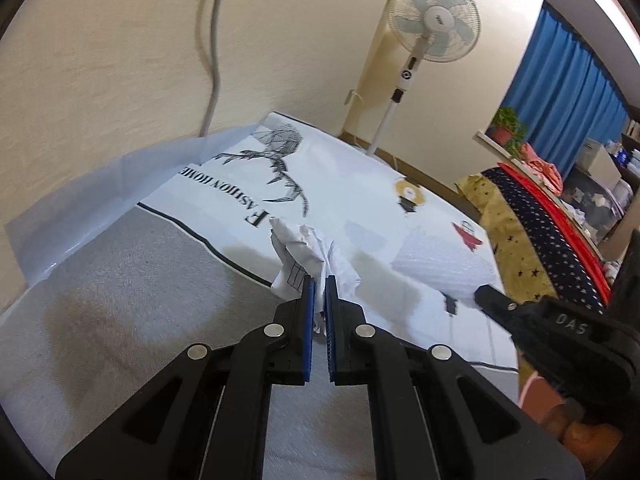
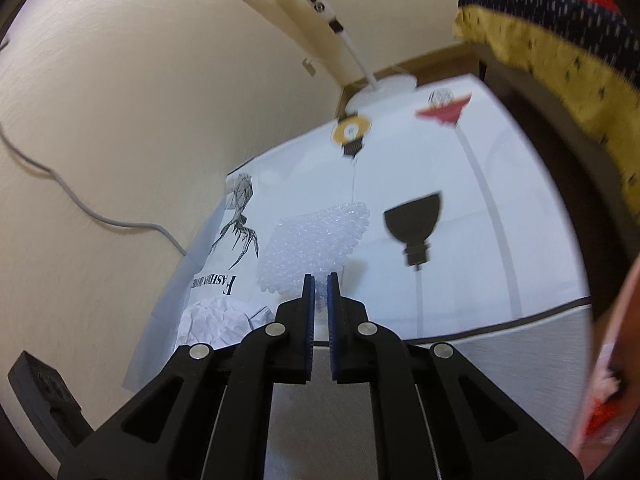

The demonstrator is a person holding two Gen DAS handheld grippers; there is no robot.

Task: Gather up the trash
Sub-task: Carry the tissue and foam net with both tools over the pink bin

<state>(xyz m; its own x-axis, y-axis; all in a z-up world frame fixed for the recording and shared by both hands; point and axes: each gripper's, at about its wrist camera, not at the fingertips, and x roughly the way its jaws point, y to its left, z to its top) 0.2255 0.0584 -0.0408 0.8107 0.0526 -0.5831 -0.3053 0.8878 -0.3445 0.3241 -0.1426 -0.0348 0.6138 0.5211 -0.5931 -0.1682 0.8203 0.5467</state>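
Item 1. Left gripper [image 1: 319,280]: jaws pinched shut on a crumpled paper wad [image 1: 306,254], white with black printed lines. The wad stands up and forward out of the pads, clear of the printed sheet [image 1: 360,184] beneath.

Item 2. Right gripper [image 2: 319,280]: jaws nearly together, clamped on the near edge of a bubble wrap piece [image 2: 312,244]. The wrap fans away from the tips, its long axis running forward and slightly right; in the blurred wrist view it appears lifted off the surface, though that is not certain. From the left wrist view the same wrap [image 1: 444,270] lies to the right of the paper wad, with the right gripper's black tip at its near right end.

Item 3. Relation governing the next move: each piece is already in its own claw, paper left, wrap right, well apart. No bin or bag shows in either view, so the direction of carry cannot be told.

Item 4. Legible writing: "FASHION HOME" on the sheet, upside down to the grippers, beside line-drawn hanging lamps; raised letters "DAS" on the right gripper's body.

Item 5. Surroundings: standing fan [image 1: 434,16], blue curtain [image 1: 560,92], starred cloth [image 1: 532,224], grey cable [image 1: 218,40] down the wall.
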